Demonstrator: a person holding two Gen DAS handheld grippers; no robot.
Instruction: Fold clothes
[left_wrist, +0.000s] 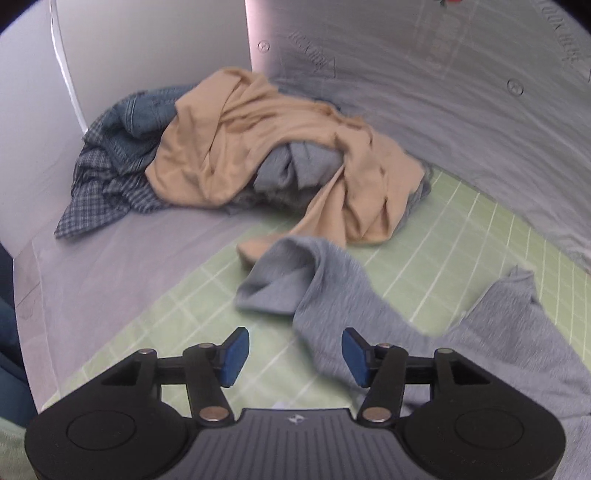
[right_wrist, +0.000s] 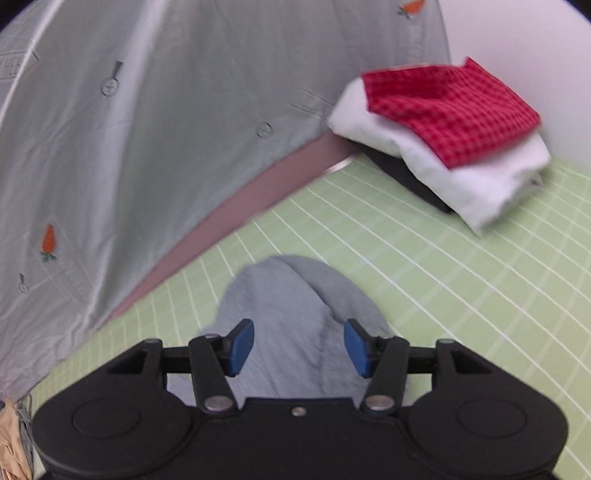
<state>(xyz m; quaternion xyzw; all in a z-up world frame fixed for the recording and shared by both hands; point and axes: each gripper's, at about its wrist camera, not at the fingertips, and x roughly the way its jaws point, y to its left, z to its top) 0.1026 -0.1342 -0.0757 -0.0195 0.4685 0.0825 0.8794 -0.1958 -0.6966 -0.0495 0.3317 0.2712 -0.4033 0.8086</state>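
A grey knit garment (left_wrist: 332, 295) lies spread on the green grid mat (left_wrist: 184, 314), one sleeve curled toward the pile. My left gripper (left_wrist: 294, 357) is open and empty, hovering just above the garment's left part. In the right wrist view my right gripper (right_wrist: 298, 348) is open over another rounded end of the grey garment (right_wrist: 288, 295), holding nothing. Behind the garment in the left wrist view is a heap of unfolded clothes: a tan garment (left_wrist: 280, 147), blue denim (left_wrist: 147, 110) and a blue checked shirt (left_wrist: 99, 184).
A folded stack stands at the mat's far right: red checked cloth (right_wrist: 450, 107) on white cloth (right_wrist: 461, 173) on something dark. A grey sheet with carrot prints (right_wrist: 147, 129) hangs behind the mat (right_wrist: 443, 277). A white wall (left_wrist: 147, 48) borders the heap.
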